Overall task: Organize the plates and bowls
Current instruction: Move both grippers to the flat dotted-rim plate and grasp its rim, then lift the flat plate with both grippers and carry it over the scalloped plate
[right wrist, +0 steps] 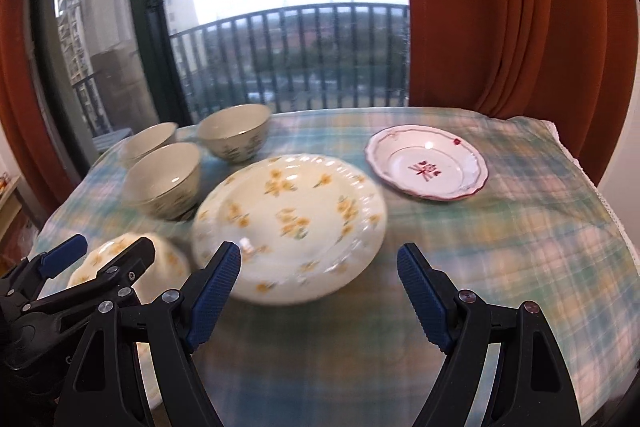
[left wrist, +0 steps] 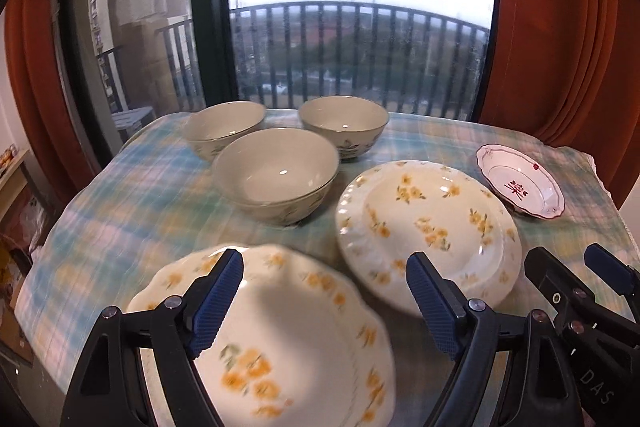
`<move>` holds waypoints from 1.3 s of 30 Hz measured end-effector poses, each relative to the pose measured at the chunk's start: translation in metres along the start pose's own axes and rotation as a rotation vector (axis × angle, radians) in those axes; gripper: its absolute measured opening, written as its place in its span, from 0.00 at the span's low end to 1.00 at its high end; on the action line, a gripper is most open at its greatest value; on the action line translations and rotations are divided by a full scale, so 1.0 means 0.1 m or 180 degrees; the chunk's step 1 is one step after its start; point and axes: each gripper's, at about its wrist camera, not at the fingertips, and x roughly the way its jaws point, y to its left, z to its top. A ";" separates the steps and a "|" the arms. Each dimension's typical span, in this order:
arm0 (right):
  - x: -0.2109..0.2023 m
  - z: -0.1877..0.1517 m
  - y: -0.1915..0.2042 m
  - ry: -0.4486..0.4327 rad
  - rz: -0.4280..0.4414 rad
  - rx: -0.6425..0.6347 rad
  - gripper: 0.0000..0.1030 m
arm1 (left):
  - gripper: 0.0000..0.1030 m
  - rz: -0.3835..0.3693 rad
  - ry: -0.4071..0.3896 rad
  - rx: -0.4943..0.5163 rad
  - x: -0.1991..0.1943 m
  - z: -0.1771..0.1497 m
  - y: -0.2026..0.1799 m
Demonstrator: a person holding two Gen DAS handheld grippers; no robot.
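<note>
Blue-green plaid cloth: the checked tablecloth covers the whole surface and carries every dish.
Bowls: three cream ceramic bowls with leaf sprigs stand in a tight cluster near the far left corner, each on the cloth, none nested.
Large plate: a cream fluted plate with yellow flowers lies flat at mid-surface, just beside the nearest bowl.
Scalloped plate: a second yellow-flowered plate with a wavy rim sits at the near edge, left of the large plate.
Small dish: a white dish with a dark red rim and red mark lies apart toward the far right corner.
Left gripper: jaws wide apart, empty, poised over the scalloped plate.
Right gripper: jaws wide apart, empty, above bare cloth at the large plate's near rim.
Progress: judged barely begun; nothing stacked, every piece left to gather.
Unclear: motion blur softens patterns; the scalloped plate's near rim is cut off behind the fingers.
</note>
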 end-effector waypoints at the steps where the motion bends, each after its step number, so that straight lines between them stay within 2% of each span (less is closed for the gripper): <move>1: 0.05 0.03 -0.03 0.0010 -0.0002 0.0007 0.81 | 0.83 -0.0025 0.0044 0.0010 0.06 0.03 -0.02; 3: 0.16 0.09 -0.09 0.0026 -0.0004 0.0022 0.81 | 0.83 -0.0082 0.0140 0.0016 0.19 0.12 -0.07; 8: 0.43 0.21 -0.19 0.0088 -0.0043 0.0025 0.81 | 0.82 -0.0035 0.0201 0.0039 0.44 0.21 -0.20; 14: 0.77 0.22 -0.29 0.0267 -0.0024 0.0054 0.81 | 0.79 -0.0018 0.0428 0.0078 0.75 0.19 -0.29; 18: 0.92 0.19 -0.30 0.0358 0.0005 0.0067 0.80 | 0.73 0.0013 0.0525 0.0129 0.88 0.15 -0.33; 26: 1.15 0.15 -0.32 0.0534 -0.0009 0.0054 0.69 | 0.66 -0.0150 0.0850 0.0076 1.07 0.10 -0.35; 29: 1.22 0.12 -0.32 0.0611 0.0013 0.0048 0.63 | 0.66 -0.0106 0.0842 0.0110 1.06 0.09 -0.37; 34: 1.20 0.10 -0.28 0.0558 -0.0147 -0.0057 0.54 | 0.66 -0.0079 0.0861 0.0166 1.05 0.08 -0.41; 39: 1.15 0.07 -0.34 0.0606 -0.0204 0.0001 0.52 | 0.66 -0.0070 0.0854 0.0375 0.98 0.02 -0.50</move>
